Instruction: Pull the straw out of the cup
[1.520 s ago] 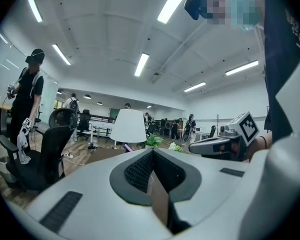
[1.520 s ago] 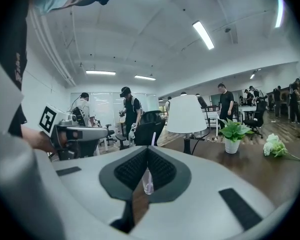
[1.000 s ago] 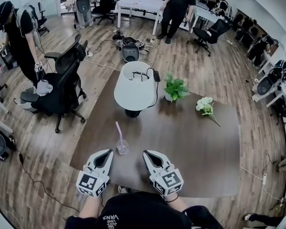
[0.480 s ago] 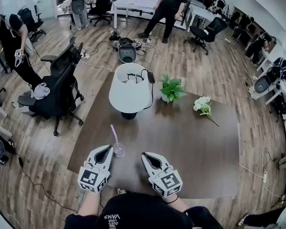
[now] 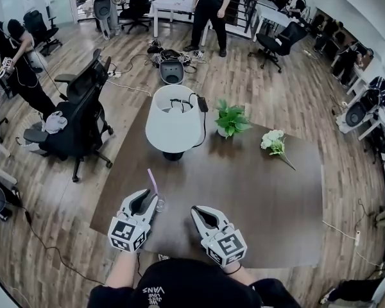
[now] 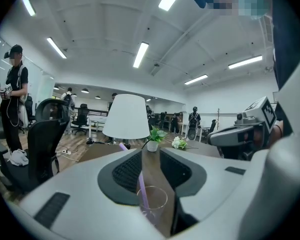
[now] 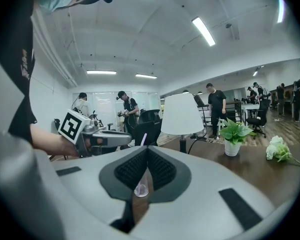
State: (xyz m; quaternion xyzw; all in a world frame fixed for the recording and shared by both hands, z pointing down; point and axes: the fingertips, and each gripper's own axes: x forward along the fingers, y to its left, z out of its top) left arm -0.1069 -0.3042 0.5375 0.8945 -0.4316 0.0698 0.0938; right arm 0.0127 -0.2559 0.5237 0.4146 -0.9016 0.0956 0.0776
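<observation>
A clear cup [image 5: 161, 205] with a purple straw [image 5: 152, 179] stands near the table's front left. My left gripper [image 5: 146, 197] is right at it, with the cup just past its fingertips. In the left gripper view the cup [image 6: 153, 203] and straw [image 6: 141, 188] show through the gap of the left gripper [image 6: 150, 156]. Its jaws have just been opening and stand apart, pressing on nothing. My right gripper [image 5: 199, 213] rests to the right of the cup, shut and empty. In the right gripper view the cup [image 7: 141, 188] shows low behind the right gripper [image 7: 147, 155].
On the dark table [image 5: 263, 197] stand a white lamp [image 5: 174, 122], a small potted plant [image 5: 230, 119] and a white flower bunch [image 5: 274, 142]. A black office chair [image 5: 77, 117] stands left of the table. People and more chairs are farther off.
My left gripper has moved forward up to the cup and its jaws have parted. The right gripper has stayed put.
</observation>
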